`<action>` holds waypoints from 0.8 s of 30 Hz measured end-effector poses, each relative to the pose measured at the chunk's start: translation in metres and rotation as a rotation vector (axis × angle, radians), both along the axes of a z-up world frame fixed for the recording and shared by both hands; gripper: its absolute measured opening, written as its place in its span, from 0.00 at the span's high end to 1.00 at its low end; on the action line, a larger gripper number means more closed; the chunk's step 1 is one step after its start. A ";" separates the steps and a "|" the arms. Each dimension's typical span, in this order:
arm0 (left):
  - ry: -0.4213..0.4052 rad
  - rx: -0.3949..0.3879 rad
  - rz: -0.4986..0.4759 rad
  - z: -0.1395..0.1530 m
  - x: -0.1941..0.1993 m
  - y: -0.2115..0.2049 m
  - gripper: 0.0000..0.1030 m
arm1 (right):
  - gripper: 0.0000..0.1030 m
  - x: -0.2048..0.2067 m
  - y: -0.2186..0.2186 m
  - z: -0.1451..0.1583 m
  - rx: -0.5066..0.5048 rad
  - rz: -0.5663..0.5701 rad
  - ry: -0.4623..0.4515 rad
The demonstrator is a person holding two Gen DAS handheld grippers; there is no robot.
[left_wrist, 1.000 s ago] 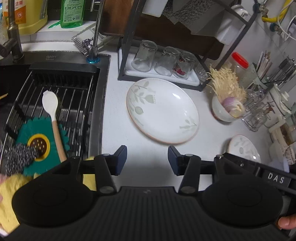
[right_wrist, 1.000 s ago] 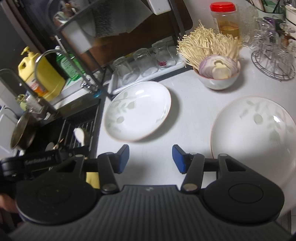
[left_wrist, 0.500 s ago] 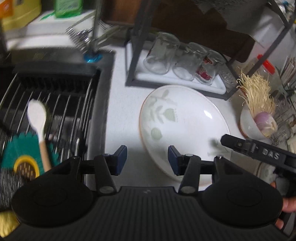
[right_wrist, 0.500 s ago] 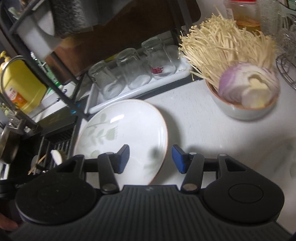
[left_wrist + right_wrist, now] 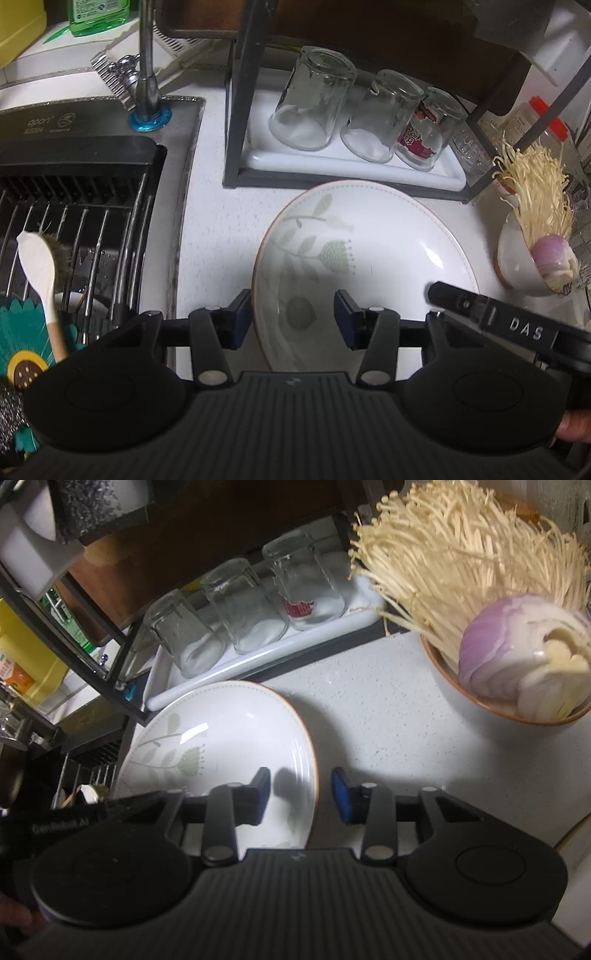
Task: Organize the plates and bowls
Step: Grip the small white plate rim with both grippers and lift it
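Note:
A white plate with a green leaf print [image 5: 369, 258] lies flat on the white counter in front of the glass rack; it also shows in the right wrist view [image 5: 229, 746]. My left gripper [image 5: 293, 319] is open, its jaws straddling the plate's near left rim. My right gripper [image 5: 301, 794] is open, its jaws straddling the plate's right rim. A white bowl [image 5: 480, 705] holding enoki mushrooms and a cut onion stands to the right. The edge of a second plate [image 5: 574, 830] shows at far right.
A black rack holds three upturned glasses [image 5: 314, 107] on a white tray just behind the plate. The sink with a wire rack [image 5: 85, 229], a spoon and a tap [image 5: 147, 74] lies left. A red-lidded jar [image 5: 543, 118] stands at the back right.
Both grippers have moved forward and closed in on the leaf-print plate, from short of it to straddling its rim on either side. Both stay open.

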State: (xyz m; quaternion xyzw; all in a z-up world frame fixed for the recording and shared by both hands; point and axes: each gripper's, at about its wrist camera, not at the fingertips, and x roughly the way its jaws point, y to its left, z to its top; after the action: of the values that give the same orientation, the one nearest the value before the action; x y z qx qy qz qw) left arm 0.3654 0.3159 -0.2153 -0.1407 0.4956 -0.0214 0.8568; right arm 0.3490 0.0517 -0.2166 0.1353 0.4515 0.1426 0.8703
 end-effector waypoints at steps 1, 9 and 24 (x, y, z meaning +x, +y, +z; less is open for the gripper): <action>0.000 0.006 -0.006 0.000 0.002 -0.001 0.51 | 0.67 0.000 0.000 0.000 -0.004 0.005 -0.003; 0.014 0.004 -0.014 -0.001 0.010 0.002 0.57 | 0.73 0.001 -0.003 -0.001 0.040 0.021 0.005; -0.003 -0.029 -0.073 0.046 -0.034 -0.018 0.58 | 0.73 -0.045 -0.032 0.038 0.030 0.026 -0.055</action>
State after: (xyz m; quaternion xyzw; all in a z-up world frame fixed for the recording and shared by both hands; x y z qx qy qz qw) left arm 0.3312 0.2978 -0.1691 -0.1350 0.4989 -0.0601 0.8540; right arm 0.3035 0.0198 -0.1783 0.1385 0.4272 0.1645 0.8782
